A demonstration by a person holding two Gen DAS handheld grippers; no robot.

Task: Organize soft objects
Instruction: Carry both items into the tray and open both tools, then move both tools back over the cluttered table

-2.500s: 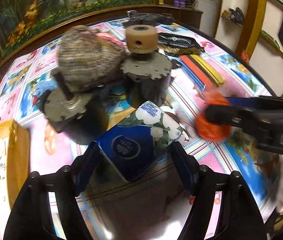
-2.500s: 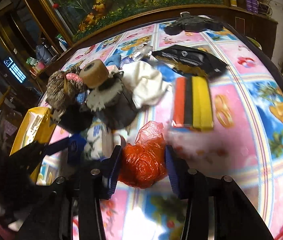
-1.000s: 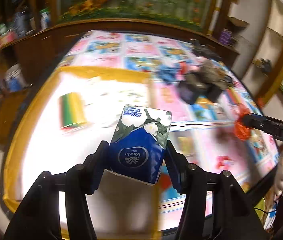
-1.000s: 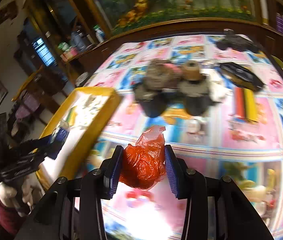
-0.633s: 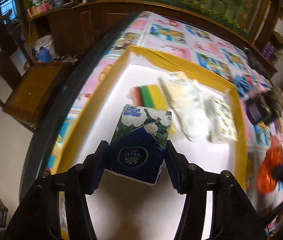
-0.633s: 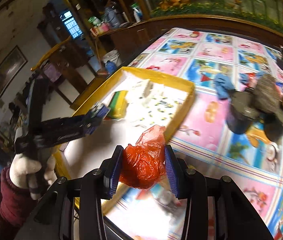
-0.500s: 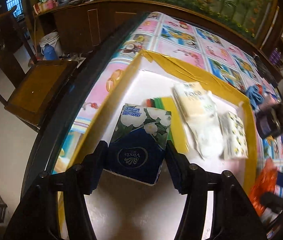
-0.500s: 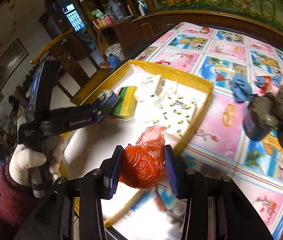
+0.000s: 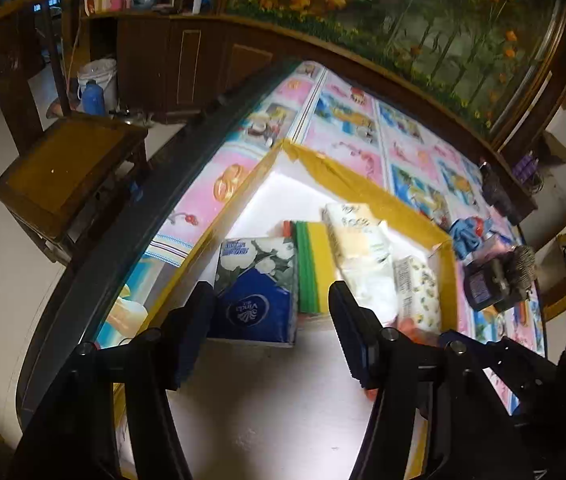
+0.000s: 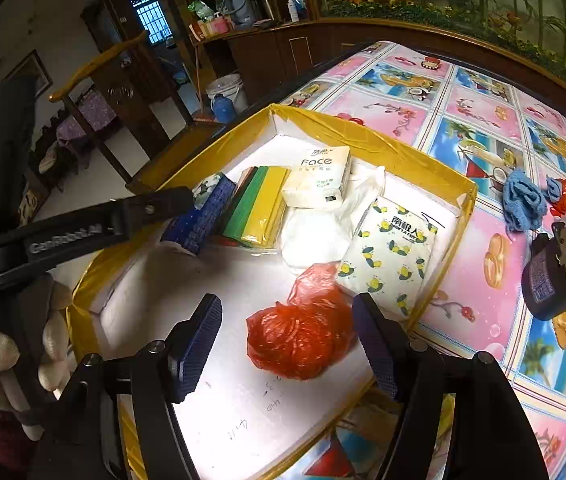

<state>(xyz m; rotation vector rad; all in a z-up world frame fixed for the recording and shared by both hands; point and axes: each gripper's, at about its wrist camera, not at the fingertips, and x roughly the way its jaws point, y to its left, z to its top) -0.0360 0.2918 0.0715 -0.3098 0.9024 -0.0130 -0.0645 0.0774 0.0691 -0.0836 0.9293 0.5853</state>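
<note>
1. The left gripper (image 9: 271, 330) has its jaws spread wide and grips nothing. The blue tissue pack (image 9: 257, 290) lies on the white floor of the box (image 9: 347, 182), just ahead of the jaws and close to the left finger (image 9: 193, 330), with a clear gap to the right one.

2. The right gripper (image 10: 287, 344) is likewise wide open and empty. The red plastic bag (image 10: 301, 330) sits on the box floor between and slightly ahead of its jaws, with a gap on both sides.

3. Only the left wrist view shows the printed face of the blue tissue pack and its white flowers. From the right wrist the pack (image 10: 209, 204) is seen edge-on, mostly hidden behind the left gripper's finger (image 10: 151, 208).

4. Only the right wrist view shows the whole red bag. In the left wrist view just a sliver of orange-red (image 9: 417, 330) peeks past the right finger.

5. The right wrist view also shows the gloved left hand (image 10: 7, 352) holding the left gripper's handle.

6. Beyond both sets of jaws lie a stack of coloured sponge sheets (image 10: 257, 204), a cream tissue pack (image 10: 319, 176), a white plastic bag (image 10: 315, 236) and a lemon-print tissue pack (image 10: 393, 248).

7. Outside the box, right of the jaws, a blue cloth (image 10: 523, 200) lies on the patterned tablecloth (image 10: 479, 120).
</note>
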